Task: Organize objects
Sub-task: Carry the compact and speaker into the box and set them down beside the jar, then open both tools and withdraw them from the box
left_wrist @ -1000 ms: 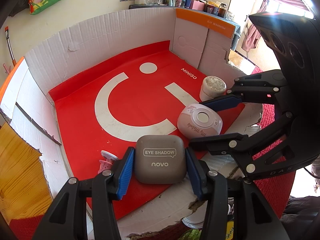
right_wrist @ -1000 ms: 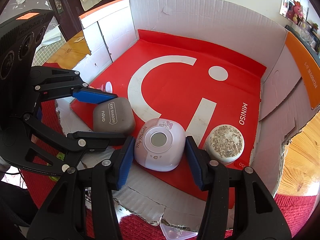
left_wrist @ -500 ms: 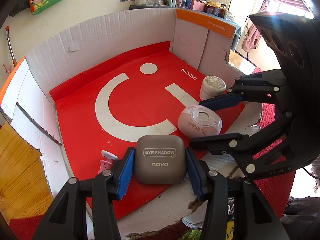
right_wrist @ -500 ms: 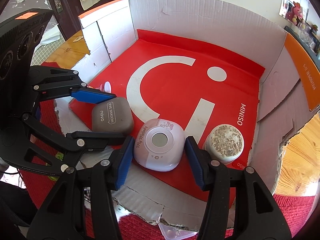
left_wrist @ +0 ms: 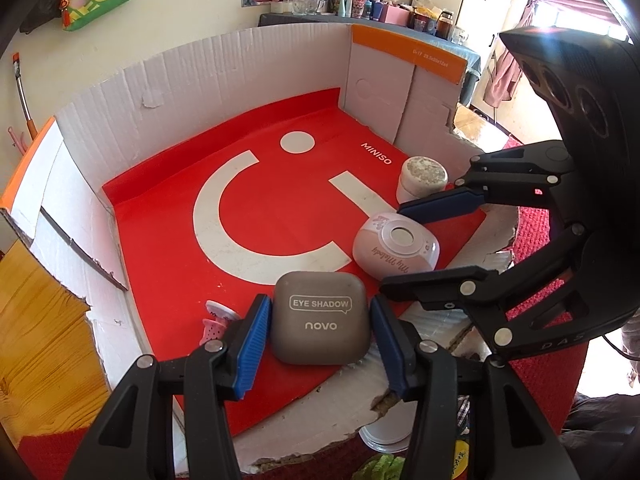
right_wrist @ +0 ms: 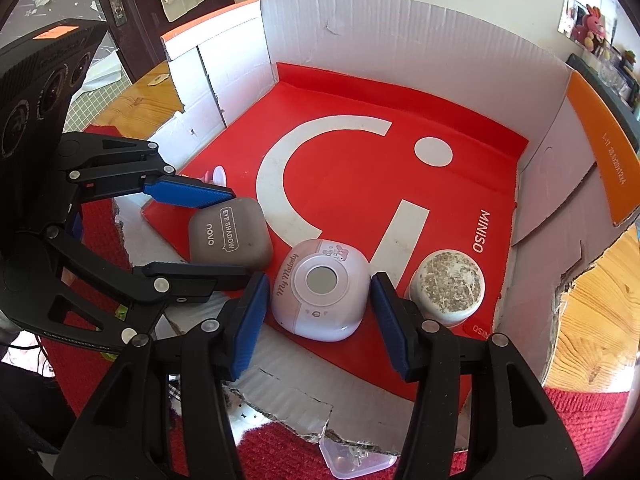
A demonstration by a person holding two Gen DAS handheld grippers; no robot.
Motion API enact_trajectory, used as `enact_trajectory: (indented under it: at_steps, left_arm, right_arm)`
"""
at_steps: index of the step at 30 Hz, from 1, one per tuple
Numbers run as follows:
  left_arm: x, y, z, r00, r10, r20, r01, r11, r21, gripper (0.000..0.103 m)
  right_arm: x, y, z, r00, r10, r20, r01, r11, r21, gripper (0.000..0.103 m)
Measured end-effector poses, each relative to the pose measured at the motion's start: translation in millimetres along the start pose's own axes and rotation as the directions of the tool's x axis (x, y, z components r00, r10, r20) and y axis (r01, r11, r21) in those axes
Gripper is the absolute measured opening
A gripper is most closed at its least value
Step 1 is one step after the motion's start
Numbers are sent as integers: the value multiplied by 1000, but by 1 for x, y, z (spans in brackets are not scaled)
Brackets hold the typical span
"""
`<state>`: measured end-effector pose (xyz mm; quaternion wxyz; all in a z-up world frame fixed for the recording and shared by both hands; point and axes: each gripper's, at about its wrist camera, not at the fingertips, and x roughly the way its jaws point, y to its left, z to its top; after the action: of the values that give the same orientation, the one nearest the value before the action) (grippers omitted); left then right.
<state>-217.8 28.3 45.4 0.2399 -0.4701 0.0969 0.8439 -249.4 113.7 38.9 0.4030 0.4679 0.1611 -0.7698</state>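
**A:** What's on the left?

**B:** My left gripper straddles the grey-brown rounded-square plastic eye shadow compact. It lies flat at the near edge of the red liner. The jaws have just eased apart, and I see a sliver of gap each side, so it's released. I'd judge the compact light, stiff and smooth. The flat side walls are where I'd pinch it.

**A:** And to the right?

**B:** My right gripper is unclenched around the pink-and-white domed plastic case, clear of both pads. Its curved shell looks slippery, so I'd grip it low across the widest part. Just beside it on the right stands a white round jar with a speckled lid.

**A:** What about the surface?

**B:** The liner floors a white corrugated cardboard box with a torn near wall. It sits on a wooden table, with a cluttered shelf on the far side of the room.
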Motion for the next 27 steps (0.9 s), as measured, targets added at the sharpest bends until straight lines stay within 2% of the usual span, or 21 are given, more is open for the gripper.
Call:
enact_trajectory:
  at_steps: [3,14,19,27]
  left_arm:
    - [-2,-2,-1,1000,9,7,-9,1000,8,58]
    - [-19,-5,-5,999,23,46,-22,1000,-8,58]
    - [-35,-9,-9,995,40,91,-38,999,-22,58]
    - [-65,-20,-19,984,65,167,-58,997,-48,65]
  right_arm:
    - [-3,0,0,1000,-5,4,5,1000,-2,52]
    - [-22,3,-4,999,-16,35,16,1000,-5,57]
    - [-34,9,-3,997,-24,69,24,1000,0,60]
    - [-67,20,-11,989,-42,143,40,999,14,64]
